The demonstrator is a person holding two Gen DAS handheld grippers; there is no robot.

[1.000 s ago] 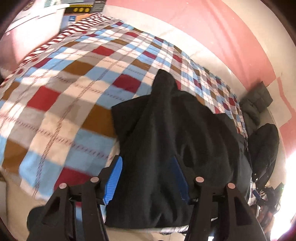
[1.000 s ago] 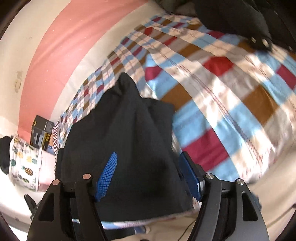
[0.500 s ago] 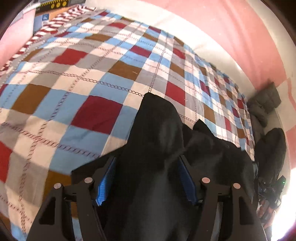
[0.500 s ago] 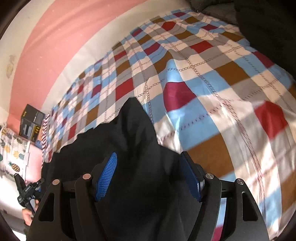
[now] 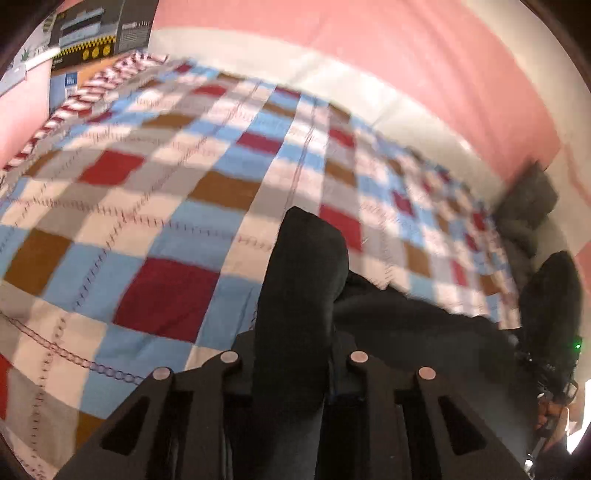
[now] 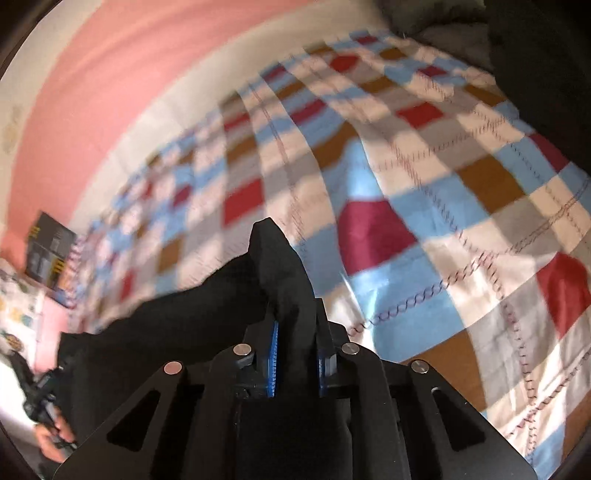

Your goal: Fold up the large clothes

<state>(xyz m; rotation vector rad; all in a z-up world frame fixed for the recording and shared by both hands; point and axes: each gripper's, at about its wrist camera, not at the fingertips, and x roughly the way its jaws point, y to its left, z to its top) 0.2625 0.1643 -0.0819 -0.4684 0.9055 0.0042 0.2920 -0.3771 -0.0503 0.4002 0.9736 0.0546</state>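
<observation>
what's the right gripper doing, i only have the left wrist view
observer: the right gripper is shut on a fold of the black garment, pinched between its blue pads
operator: where does the rest of the cloth go from there
observer: in the right wrist view it trails off to the left, lying across the checked bedspread

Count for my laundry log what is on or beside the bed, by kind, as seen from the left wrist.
Black garment held in the left tool, whose jaws are closing: 1
Checked bedspread: 1
Dark pile at the bed's far right end: 1
Black printed box by the wall: 1
Total: 4
</observation>
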